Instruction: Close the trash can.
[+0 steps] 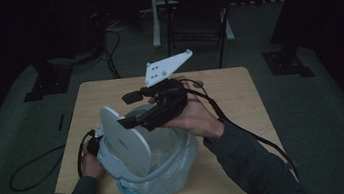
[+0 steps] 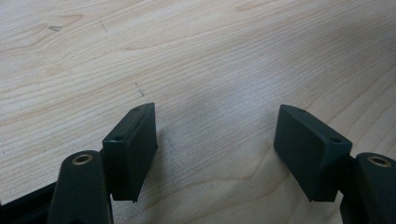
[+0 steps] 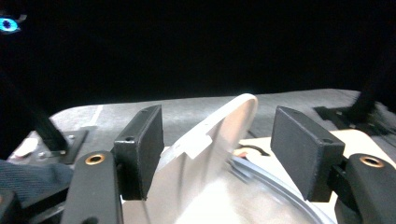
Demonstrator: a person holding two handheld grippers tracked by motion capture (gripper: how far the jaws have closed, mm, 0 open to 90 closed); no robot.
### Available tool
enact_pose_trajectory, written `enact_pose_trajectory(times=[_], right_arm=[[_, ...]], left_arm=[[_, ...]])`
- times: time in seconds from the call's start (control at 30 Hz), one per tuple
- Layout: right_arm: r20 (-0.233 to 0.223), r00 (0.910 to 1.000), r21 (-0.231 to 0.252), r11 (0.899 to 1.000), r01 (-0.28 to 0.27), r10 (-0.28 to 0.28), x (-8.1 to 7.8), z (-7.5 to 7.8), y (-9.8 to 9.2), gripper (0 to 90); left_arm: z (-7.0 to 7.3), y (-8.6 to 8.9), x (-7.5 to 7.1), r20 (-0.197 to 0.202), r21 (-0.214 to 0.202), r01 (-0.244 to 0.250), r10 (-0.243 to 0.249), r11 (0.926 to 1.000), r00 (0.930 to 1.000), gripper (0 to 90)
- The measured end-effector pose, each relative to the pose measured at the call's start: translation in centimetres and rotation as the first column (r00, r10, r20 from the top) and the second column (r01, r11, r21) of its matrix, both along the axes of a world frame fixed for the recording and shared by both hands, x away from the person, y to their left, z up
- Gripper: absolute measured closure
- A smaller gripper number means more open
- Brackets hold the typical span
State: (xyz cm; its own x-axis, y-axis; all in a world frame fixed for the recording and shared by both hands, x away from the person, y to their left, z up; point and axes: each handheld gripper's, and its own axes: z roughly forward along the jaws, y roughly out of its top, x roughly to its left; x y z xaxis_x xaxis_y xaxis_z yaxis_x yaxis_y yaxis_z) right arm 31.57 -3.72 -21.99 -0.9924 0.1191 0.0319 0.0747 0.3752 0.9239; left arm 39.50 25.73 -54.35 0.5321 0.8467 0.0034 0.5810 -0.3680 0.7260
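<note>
Two grippers are in our hands at the wooden table [image 1: 243, 118]. Our right gripper [image 3: 217, 154] hovers with jaws spread on either side of the raised white lid [image 3: 219, 135] of a bag-lined bin [image 1: 169, 168]. Our left gripper [image 2: 217, 149], jaws also spread apart, points at bare tabletop beside the bin.

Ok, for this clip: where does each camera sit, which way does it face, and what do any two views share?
High view: above the person's side, facing forward and down on the table; both forearms, left hand, right gripper and the bin with its raised lid.
Left gripper view: on the left gripper, facing down at bare tabletop; its open jaws show.
Right gripper view: on the right gripper, facing the lid edge between its open jaws.
Shared: lid in high and right gripper views.
</note>
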Motion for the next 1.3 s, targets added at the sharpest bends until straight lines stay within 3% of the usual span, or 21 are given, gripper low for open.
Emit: enact_pose_trajectory(times=[0.33, 0.5, 0.7, 0.77, 1.0, 1.13, 1.2, 1.3], right_arm=[[-0.032, 0.9905, -0.024, 0.991, 0.133, -0.133, 2.7, -2.6, -3.0, 36.5], [0.011, 0.9821, -0.048, 0.981, 0.188, -0.188, 3.3, -4.1, -3.9, 42.3], [0.023, 0.9706, -0.061, 0.969, 0.241, -0.240, 3.9, -5.7, -4.7, 45.6], [0.051, 0.9639, -0.075, 0.961, 0.265, -0.261, 3.9, -6.1, -4.8, 47.3], [0.057, 0.9609, -0.100, 0.956, 0.275, -0.271, 3.9, -7.4, -5.3, 54.1], [0.073, 0.9598, -0.132, 0.951, 0.279, -0.271, 3.9, -8.3, -5.5, 64.1], [0.061, 0.9687, -0.142, 0.959, 0.247, -0.240, 4.0, -8.9, -5.5, 67.4], [0.048, 0.9718, -0.135, 0.962, 0.235, -0.231, 3.7, -9.0, -5.4, 67.9]], left_arm=[[0.0, 0.0, 0.0, 0.000, -0.005, -0.002, 0.002, 1.0000, 1.0000, 30.9], [0.0, 0.0, 0.0, -0.003, -0.005, -0.002, 0.002, 1.0000, 1.0000, 30.9], [0.0, 0.1, 0.1, -0.003, -0.005, -0.001, 0.001, 1.0000, 1.0000, 30.9], [0.0, 0.1, 0.1, -0.001, -0.007, -0.002, 0.002, 1.0000, 1.0000, 30.9], [0.0, 0.1, 0.1, -0.001, -0.006, -0.002, 0.002, 1.0000, 1.0000, 30.9], [0.0, 0.0, 0.0, -0.001, -0.006, -0.003, 0.003, 1.0000, 1.0000, 30.8], [0.0, 0.0, 0.0, 0.000, -0.003, -0.001, 0.001, 1.0000, 1.0000, 30.8], [0.0, 0.1, 0.1, -0.006, -0.008, 0.001, -0.001, 1.0000, 1.0000, 30.8]])
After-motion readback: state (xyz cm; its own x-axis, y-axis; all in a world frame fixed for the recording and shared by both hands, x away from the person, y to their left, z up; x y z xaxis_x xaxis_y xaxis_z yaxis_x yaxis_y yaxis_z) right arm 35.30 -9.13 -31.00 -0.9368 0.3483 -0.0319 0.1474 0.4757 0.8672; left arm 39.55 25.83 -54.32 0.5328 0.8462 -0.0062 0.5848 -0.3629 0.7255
